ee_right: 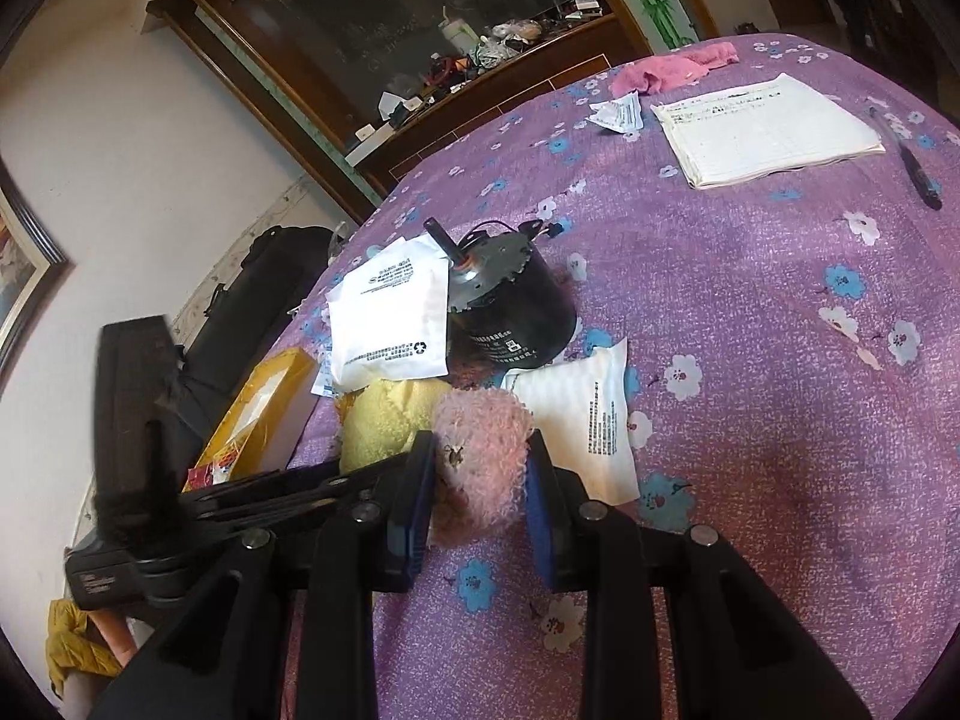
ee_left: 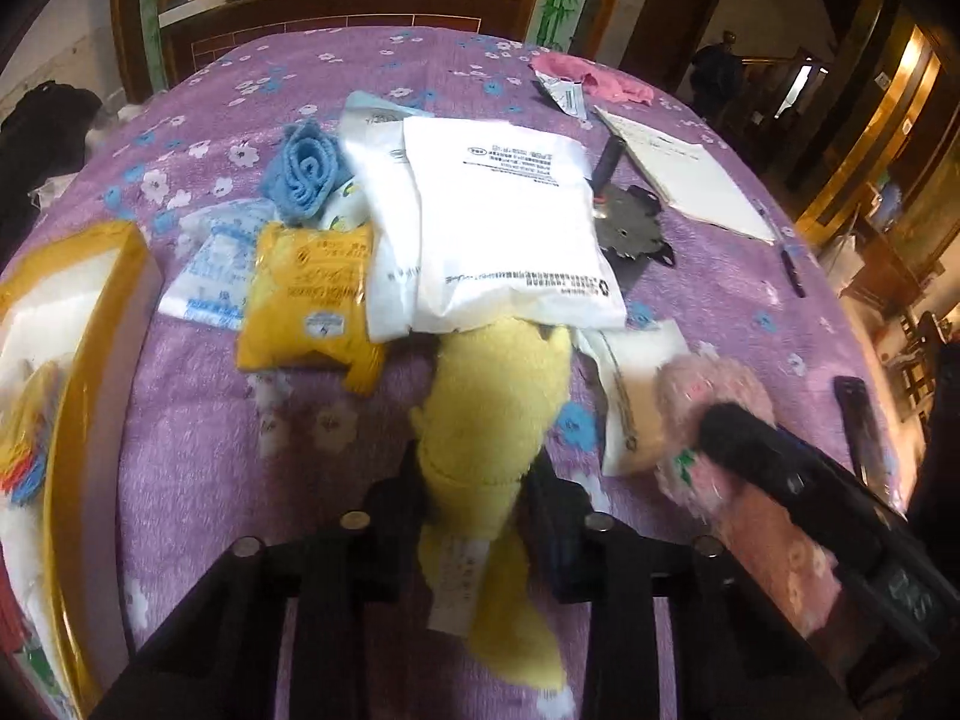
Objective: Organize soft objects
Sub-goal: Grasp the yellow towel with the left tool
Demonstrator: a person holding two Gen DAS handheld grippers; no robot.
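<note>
My left gripper (ee_left: 477, 468) is shut on a yellow plush toy (ee_left: 498, 396) that lies on the purple flowered cloth (ee_left: 204, 420); the toy also shows in the right wrist view (ee_right: 384, 414). My right gripper (ee_right: 483, 456) is shut on a fluffy pink plush (ee_right: 480, 450), which also shows in the left wrist view (ee_left: 708, 402) beside the yellow toy. A rolled blue towel (ee_left: 303, 171), a yellow snack pack (ee_left: 306, 300) and white soft bags (ee_left: 510, 222) lie beyond the toys.
A yellow box (ee_left: 66, 360) stands at the left edge. A black motor (ee_right: 510, 300), a notepad (ee_right: 768, 126), a pen (ee_right: 915, 171), a pink cloth (ee_right: 672, 69) and a white packet (ee_right: 576, 426) lie on the cloth. A black phone (ee_left: 864, 426) lies at right.
</note>
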